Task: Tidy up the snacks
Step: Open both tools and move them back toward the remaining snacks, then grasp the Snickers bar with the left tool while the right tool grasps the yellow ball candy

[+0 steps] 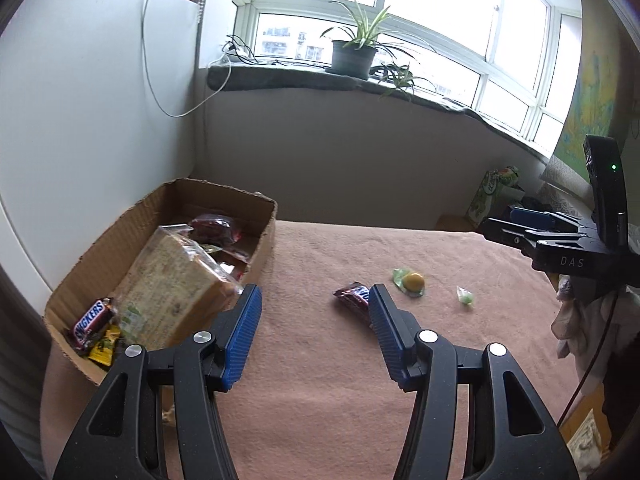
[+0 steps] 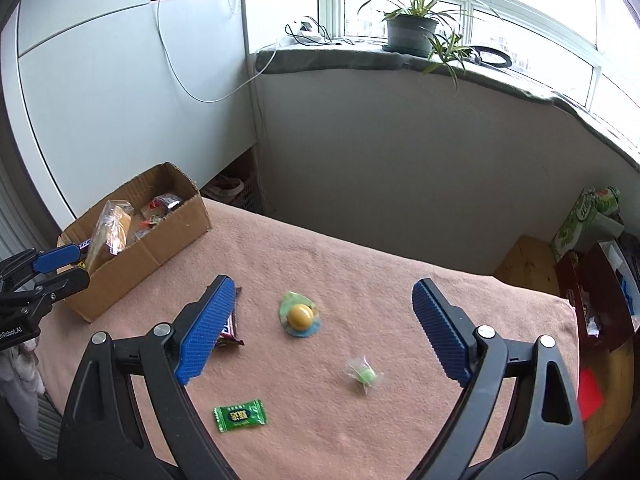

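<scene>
Loose snacks: a Snickers bar, a yellow jelly cup, a small green sweet and a green wrapped candy are lying apart on the pink-covered surface.
Box: the cardboard box is sitting at the surface's left edge, holding wrapped bread, another Snickers (label up) and red packets.
Left tongs: hovering spread, gripping nothing, beside the box.
Right tongs: hanging spread wide, empty, above the loose sweets.
</scene>
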### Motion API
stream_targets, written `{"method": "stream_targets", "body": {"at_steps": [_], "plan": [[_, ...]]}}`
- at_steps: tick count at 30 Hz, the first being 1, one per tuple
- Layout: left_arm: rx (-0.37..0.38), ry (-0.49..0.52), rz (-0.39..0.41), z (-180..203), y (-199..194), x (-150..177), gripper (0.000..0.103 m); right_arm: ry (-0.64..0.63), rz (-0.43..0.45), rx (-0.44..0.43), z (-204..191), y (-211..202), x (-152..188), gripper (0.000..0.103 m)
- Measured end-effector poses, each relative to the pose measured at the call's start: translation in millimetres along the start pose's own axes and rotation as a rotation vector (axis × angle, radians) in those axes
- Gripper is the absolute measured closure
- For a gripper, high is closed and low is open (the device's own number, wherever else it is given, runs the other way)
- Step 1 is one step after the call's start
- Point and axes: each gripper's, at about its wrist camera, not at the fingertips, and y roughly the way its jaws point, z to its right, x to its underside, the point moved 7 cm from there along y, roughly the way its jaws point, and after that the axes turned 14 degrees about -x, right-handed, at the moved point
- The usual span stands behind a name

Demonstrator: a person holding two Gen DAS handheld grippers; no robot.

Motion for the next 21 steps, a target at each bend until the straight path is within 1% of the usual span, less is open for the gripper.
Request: {"method": "stream_targets", "body": {"at_steps": [7, 13, 19, 20, 21], "plan": [[0.059, 0.044, -0.052, 45.6, 15.0, 16.1, 0.048, 0.046, -0.021, -0.034, 17.1, 10.1, 17.6, 0.011], [0.090, 0.035, -0.106, 67.9, 36.2, 25.2, 0.048, 0.034, -0.058, -0.068, 15.4, 33.0, 25.6, 0.011], [0.067, 0.030, -0.164, 76.5, 66.1, 35.7, 0.048, 0.018, -0.106, -0.105, 10.6, 62.7, 31.8, 0.011], [0.063, 0.030, -0.171, 77.0, 69.9, 37.0, 0.048, 0.017, -0.114, -0.109, 10.7, 66.9, 32.9, 0.012], [0.060, 0.029, -0.179, 77.5, 73.5, 38.1, 0.048, 0.016, -0.124, -0.116, 10.8, 71.0, 34.0, 0.016]]}}
